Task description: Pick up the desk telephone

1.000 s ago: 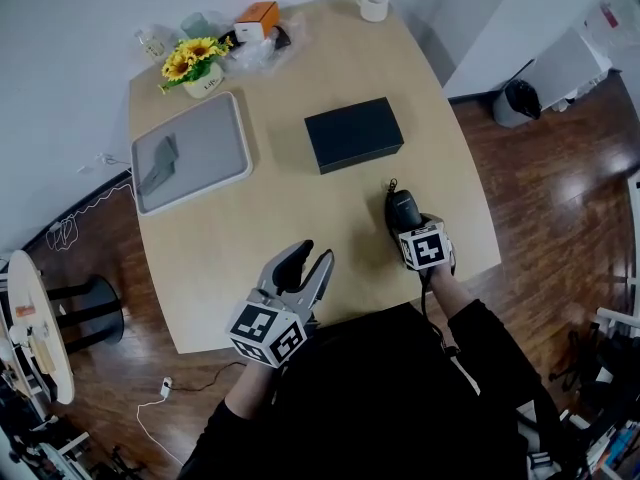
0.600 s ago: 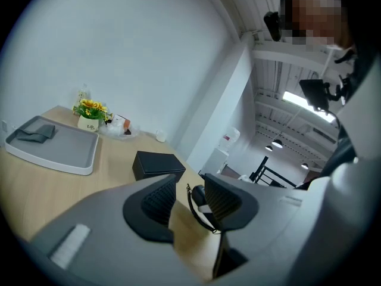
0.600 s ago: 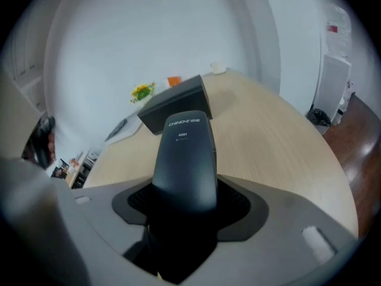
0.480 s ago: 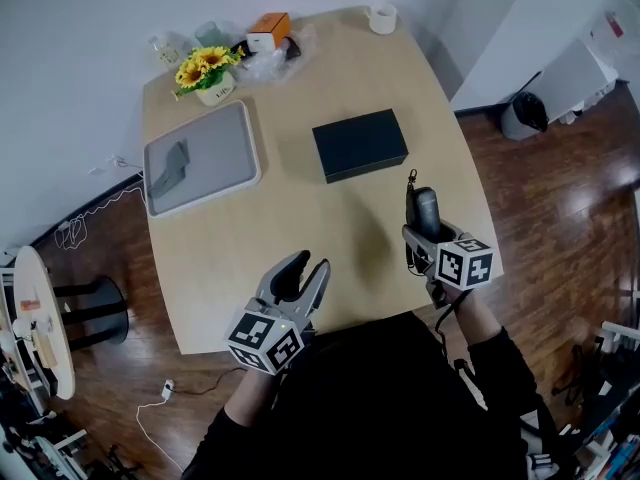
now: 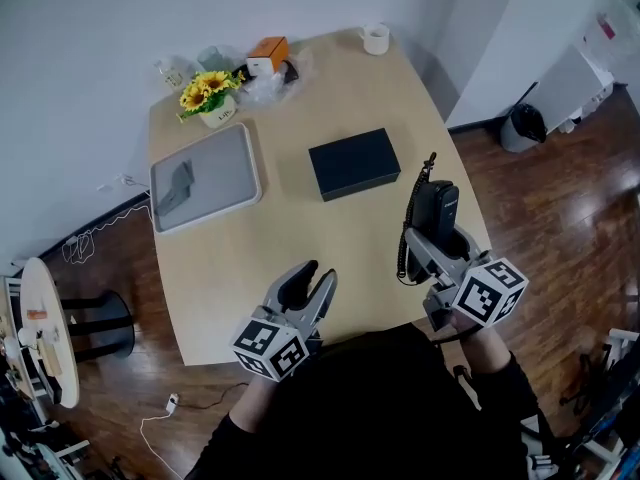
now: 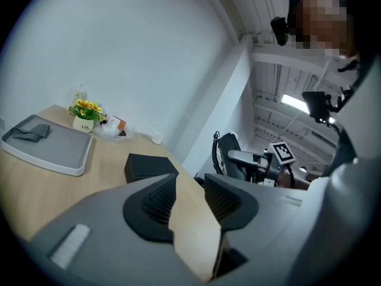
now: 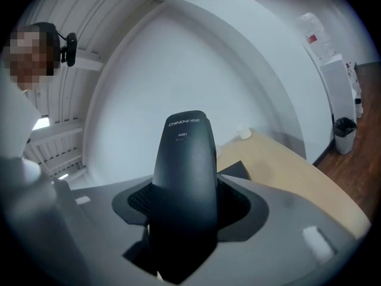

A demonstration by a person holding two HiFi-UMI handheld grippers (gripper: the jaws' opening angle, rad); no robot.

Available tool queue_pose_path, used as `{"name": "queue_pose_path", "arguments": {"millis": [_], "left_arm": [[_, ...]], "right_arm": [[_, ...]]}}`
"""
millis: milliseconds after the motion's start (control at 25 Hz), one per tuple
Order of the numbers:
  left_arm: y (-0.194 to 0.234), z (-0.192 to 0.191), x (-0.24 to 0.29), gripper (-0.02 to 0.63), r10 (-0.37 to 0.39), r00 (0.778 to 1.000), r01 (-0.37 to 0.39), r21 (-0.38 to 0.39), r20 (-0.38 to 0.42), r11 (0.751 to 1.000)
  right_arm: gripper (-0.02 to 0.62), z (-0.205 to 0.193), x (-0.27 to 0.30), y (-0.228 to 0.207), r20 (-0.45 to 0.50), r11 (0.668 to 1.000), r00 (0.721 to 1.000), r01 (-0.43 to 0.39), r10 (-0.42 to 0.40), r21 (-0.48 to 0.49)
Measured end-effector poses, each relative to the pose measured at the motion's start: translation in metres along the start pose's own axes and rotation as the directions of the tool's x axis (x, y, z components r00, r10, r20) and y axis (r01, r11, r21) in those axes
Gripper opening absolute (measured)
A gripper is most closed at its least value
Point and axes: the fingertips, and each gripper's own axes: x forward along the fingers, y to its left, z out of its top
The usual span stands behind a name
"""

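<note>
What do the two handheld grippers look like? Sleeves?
Both alike: left gripper and right gripper have grey plastic bodies, two curved jaws lined with black ribbed pads, and a white cube with black square markers at the rear. The person wears black long sleeves.

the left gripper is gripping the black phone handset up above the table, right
Not quite: the side is wrong. The right gripper is gripping the black phone handset up above the table. The right gripper view shows its jaws closed on the handset. The left gripper has its jaws apart with nothing between them.
</note>
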Motion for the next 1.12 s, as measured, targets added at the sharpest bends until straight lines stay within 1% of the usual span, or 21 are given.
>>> {"name": "queue_pose_path", "arguments": {"millis": [120,360,760,840,1000,1120], "left_arm": [[0.002,0.001,-0.002,0.133,0.011,1.000,-0.011,-0.006,0.004,1.000],[0.003,0.002,-0.006,0.133,0.023,1.000,-0.023,-0.014,0.012,1.000],[0.002,0.000,-0.008,0.133,0.025,0.999,-0.024,-0.014,0.024,1.000],[0.001,0.003,-0.007,0.133,0.024,0.999,-0.024,0.000,0.026,1.000],[-0.006,0.008,-0.001,0.133,0.006,1.000,-0.007,0.053,0.024,0.999],[-0.008,0.007,0.002,0.133,-0.011,1.000,0.010,0.041,0.022,0.999]], "right_arm": [[0.278,0.002,-0.001,0.001,0.006,1.000,1.000,-0.004,0.004,0.002],[0.278,0.002,-0.001,0.006,0.004,0.999,1.000,0.000,0.000,-0.045],[0.278,0.005,-0.003,0.015,-0.001,0.997,1.000,-0.014,0.014,-0.076],[0.278,0.005,-0.003,0.015,-0.005,0.996,1.000,-0.010,0.009,-0.086],[0.278,0.004,-0.002,0.013,-0.010,0.996,1.000,-0.002,0.001,-0.088],[0.278,0.004,-0.002,0.012,-0.008,0.997,1.000,0.001,-0.002,-0.078]]}}
